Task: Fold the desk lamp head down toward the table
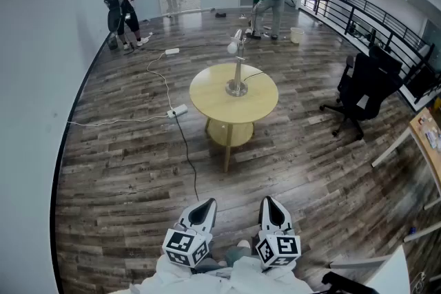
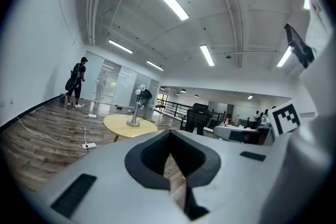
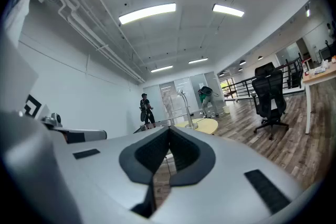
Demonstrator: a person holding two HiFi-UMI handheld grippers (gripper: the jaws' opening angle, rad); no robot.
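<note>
Lamp (image 1: 237, 72) stands on the middle of the round table (image 1: 207, 103), well ahead of both grippers, its head raised above the tabletop. Wood floor (image 1: 124, 169) lies open between them, with a cable (image 1: 186, 144) trailing at the left and a black chair (image 1: 362, 96) well off to the right. Left gripper (image 1: 208, 204) and right gripper (image 1: 269, 201) are both clenched, holding and touching nothing.

The right gripper (image 3: 168, 130) points across the room, its dark fingers (image 3: 145, 160) closed tip to tip with nothing between them. Just past the tips stands the desk lamp (image 3: 187, 109) — stem upright on the round yellow tabletop (image 3: 206, 125). A black office chair (image 3: 269, 99) sits well apart to the right on the wood floor (image 3: 294, 139).
</note>
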